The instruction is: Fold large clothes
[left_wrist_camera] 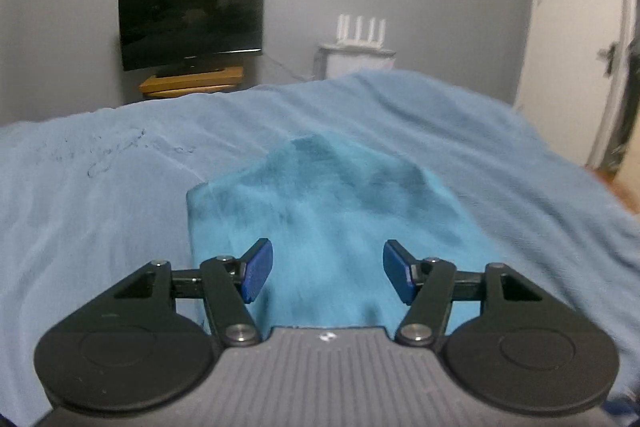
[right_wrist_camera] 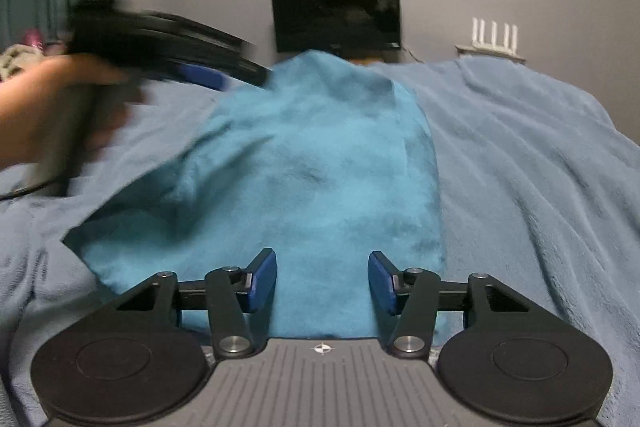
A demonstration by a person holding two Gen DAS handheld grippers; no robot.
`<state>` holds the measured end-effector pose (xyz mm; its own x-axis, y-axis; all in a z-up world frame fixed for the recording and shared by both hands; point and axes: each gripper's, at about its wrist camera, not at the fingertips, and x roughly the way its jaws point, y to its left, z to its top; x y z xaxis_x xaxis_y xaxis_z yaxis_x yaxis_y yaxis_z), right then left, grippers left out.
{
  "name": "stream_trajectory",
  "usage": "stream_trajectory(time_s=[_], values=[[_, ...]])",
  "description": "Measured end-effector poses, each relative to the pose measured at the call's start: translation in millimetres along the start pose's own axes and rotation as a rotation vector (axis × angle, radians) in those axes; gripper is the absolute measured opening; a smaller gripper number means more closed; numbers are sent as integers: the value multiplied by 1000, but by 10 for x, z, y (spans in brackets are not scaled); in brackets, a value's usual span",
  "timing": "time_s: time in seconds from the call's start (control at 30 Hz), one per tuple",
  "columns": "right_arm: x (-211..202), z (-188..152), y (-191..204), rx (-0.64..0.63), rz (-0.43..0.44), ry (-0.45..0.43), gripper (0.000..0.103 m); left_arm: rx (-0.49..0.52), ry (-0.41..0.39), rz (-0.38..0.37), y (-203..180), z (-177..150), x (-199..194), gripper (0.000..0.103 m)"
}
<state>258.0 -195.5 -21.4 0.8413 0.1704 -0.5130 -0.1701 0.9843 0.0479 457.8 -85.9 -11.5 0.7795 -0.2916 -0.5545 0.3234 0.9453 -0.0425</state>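
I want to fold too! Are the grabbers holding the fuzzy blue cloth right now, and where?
Nothing is held. The left gripper and right gripper both stand open above the teal cloth, which lies on the bed cover.

The bed [right_wrist_camera: 540, 155] is carrying a pale blue fleece blanket [left_wrist_camera: 100, 219], which is covering its whole visible surface and showing soft wrinkles. A teal fleece garment [right_wrist_camera: 304, 187] is lying directly on the blanket, folded into a compact shape, its far end rising in a hump. Faint dark marks [left_wrist_camera: 116, 151] are showing on the blanket's left part.
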Motion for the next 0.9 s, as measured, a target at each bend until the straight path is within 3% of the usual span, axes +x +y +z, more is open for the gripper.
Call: stream_trajectory(time_s=[0.1,0.2,0.33,0.43,0.63,0.7,0.8,0.83,0.9], values=[[32,-37,-6,-18,4,-42,57,46,6,33,-144,129,363,60],[102,-57,-39,-20,13,-67,59,76,33,126,-215,199,705,62],[190,-74,-86,-21,9,-71,60,19,121,256,10,173,1101,64],[179,-74,-112,-15,10,-89,60,-30,172,308,232,139,1267,64],[110,-40,-227,63,30,-124,60,-52,179,318,365,163,1323,66],[76,-13,-271,108,18,-133,61,-71,106,290,275,239,1134,66],[28,3,-314,163,-8,-138,61,-10,-56,209,-78,328,850,69],[28,0,-310,166,-22,-134,61,14,-64,155,-212,347,824,70],[38,-11,-302,165,-32,-123,61,64,-43,123,-460,361,860,70]])
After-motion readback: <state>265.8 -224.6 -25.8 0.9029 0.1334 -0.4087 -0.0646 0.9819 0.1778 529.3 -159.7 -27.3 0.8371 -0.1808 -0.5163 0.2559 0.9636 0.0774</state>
